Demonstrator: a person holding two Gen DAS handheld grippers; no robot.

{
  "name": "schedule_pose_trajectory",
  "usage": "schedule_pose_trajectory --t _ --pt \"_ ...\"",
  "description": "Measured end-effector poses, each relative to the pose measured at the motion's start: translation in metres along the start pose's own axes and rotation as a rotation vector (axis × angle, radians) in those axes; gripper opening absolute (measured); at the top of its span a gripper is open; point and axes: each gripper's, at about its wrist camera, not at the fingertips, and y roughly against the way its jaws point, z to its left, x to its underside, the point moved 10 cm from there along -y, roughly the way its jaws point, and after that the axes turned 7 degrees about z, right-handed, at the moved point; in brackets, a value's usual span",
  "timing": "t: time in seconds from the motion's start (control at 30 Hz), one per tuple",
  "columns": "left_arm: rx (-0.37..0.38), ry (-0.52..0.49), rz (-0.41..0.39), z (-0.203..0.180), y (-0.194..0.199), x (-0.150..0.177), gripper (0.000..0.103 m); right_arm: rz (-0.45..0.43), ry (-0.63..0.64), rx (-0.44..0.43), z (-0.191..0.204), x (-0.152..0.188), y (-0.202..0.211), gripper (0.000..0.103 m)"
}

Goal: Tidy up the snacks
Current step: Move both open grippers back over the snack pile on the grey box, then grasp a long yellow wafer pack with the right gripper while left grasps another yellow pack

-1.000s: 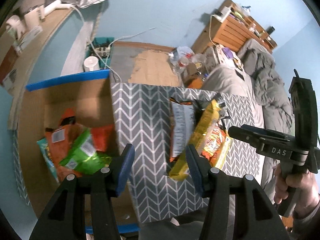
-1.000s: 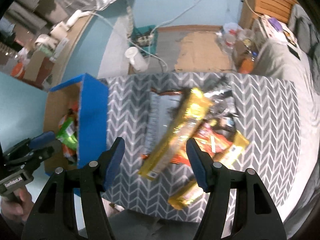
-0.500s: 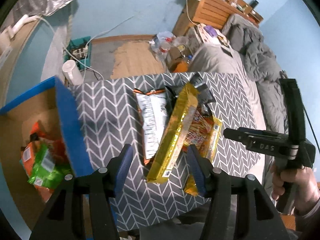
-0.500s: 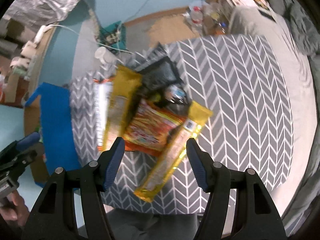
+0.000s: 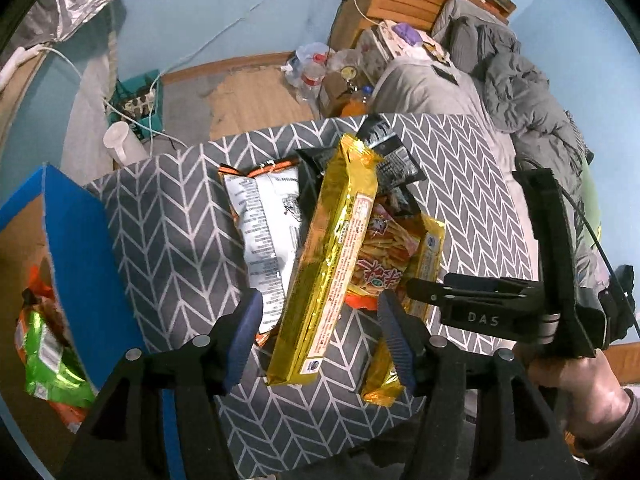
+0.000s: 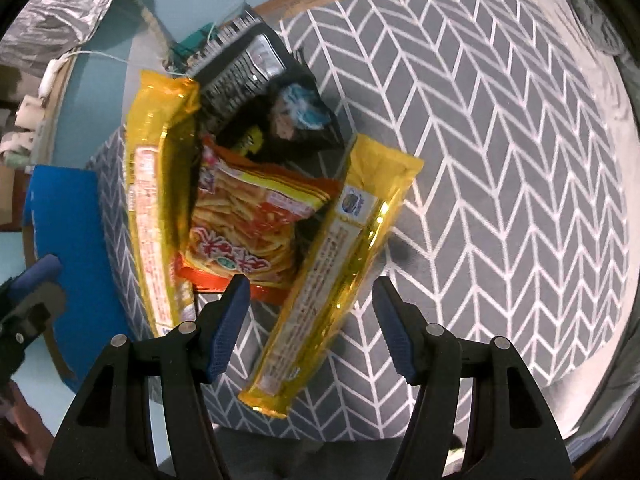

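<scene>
On the grey chevron-patterned surface [image 5: 168, 216] a pile of snack packs is seen. Left gold pack [image 5: 332, 264] lies lengthwise on top, flanked by a white-and-orange chip bag [image 5: 266, 224] on its left and overlapping a red-orange noodle-stick bag [image 5: 384, 256] on its right. Black packs [image 5: 386, 156] are tucked under the far end of the pile. A second gold pack [image 6: 340, 276] is angled along the right side of the pile, its near end close to the surface edge.

Left gripper [image 5: 320, 328] is held above the near end of the left gold pack; jaws are opening, the pack is seen between the blue pads but not pressed by them. Right gripper [image 6: 310, 324] is held over the near end of the second gold pack, jaws at a medium spread, pads clear of the pack on both sides, nothing gripped. Whether either gripper touches the surface cannot be told.

Blue-edged cardboard box [image 5: 80, 264] is set just beside the surface on the left; green [image 5: 48, 356] and orange bags are seen inside it. A hand [image 5: 576, 396] holding the right gripper's handle is visible at lower right of the left wrist view. A bed with grey bedding [image 5: 516, 92] is seen beyond the surface.
</scene>
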Motion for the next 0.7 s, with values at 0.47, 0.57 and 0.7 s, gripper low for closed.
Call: schedule_pose_trajectory --t 0.47,0.57,0.7 --pt "-0.016 -0.026 0.076 -0.012 -0.043 0.000 0.063 -0.023 0.023 0.063 -0.030 0.007 -0.011 0.037" --pt "-0.040 -0.049 0.084 -0.015 -0.047 -0.001 0.063 -0.042 0.049 0.121 -0.048 0.006 -0.002 0.036" --pt "-0.069 -0.047 0.077 -0.016 -0.052 -0.005 0.063 -0.055 0.069 0.165 -0.062 0.000 0.007 0.036"
